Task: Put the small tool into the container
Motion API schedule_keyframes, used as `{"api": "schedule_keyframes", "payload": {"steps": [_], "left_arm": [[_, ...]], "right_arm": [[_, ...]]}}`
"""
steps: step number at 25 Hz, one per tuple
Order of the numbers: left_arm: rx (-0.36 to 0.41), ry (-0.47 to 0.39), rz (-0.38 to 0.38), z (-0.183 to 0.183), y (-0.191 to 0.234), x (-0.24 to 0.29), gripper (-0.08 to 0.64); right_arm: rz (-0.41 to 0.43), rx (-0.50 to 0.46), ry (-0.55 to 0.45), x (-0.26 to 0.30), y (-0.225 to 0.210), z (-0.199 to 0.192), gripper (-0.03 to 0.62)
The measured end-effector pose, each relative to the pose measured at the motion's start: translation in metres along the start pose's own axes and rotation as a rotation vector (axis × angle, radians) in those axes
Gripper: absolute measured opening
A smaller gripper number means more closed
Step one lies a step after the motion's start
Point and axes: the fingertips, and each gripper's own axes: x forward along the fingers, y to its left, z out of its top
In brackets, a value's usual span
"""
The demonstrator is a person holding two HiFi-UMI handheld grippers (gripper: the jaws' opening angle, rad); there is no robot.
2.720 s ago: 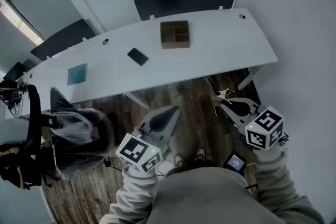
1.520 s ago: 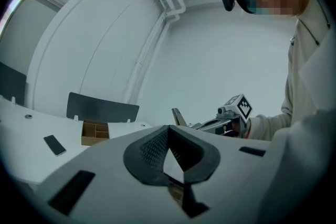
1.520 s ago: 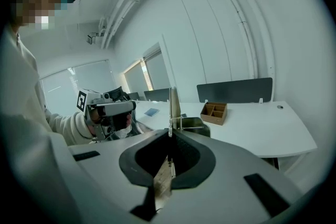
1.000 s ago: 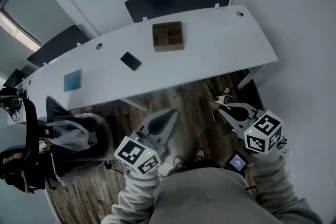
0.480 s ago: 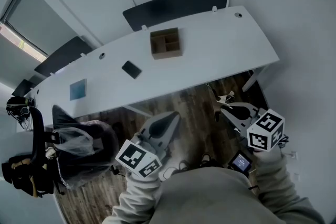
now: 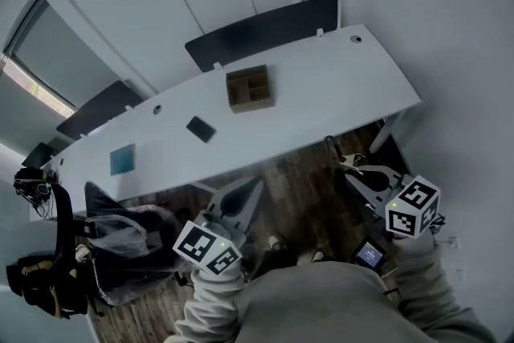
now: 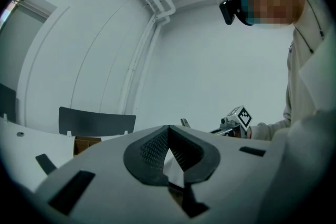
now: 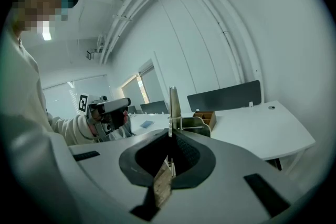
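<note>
We hold the small tool (image 8: 174, 105) clamped firmly in the right gripper (image 8: 169, 139) jaws for carrying, left gripper (image 7: 168, 131) jaws closed on nothing, both well short of the container (image 6: 249, 88) on the desk (image 6: 337, 84).

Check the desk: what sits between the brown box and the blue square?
A flat black slab lies on the white desk between the brown box and the blue square; the head view shows it.

The container (image 6: 250, 105) is matt brown wood, the table (image 6: 345, 84) smooth white, the small tool (image 8: 174, 99) dull metal
</note>
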Motion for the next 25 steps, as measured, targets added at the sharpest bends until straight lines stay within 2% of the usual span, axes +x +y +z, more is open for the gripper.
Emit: {"api": "schedule_keyframes", "payload": {"steps": [6, 11, 17, 21, 25], "left_arm": [[-0.030, -0.024, 0.009, -0.010, 0.034, -0.001, 0.003], [-0.047, -0.059, -0.073, -0.017, 0.063, 0.032, 0.003], [-0.045, -0.107, -0.115, 0.016, 0.119, 0.060, 0.003], [-0.083, -0.097, -0.127, 0.011, 0.159, 0.067, 0.003], [-0.119, -0.090, -0.134, 0.014, 0.209, 0.073, 0.003]], "right_arm": [[-0.014, -0.026, -0.035, 0.016, -0.006, 0.009, 0.023], [-0.074, -0.076, -0.016, 0.049, -0.027, 0.029, 0.023], [-0.102, -0.109, 0.021, 0.091, -0.049, 0.066, 0.023], [-0.155, -0.083, 0.018, 0.128, -0.067, 0.076, 0.023], [-0.164, -0.082, 0.040, 0.170, -0.068, 0.091, 0.023]]}}
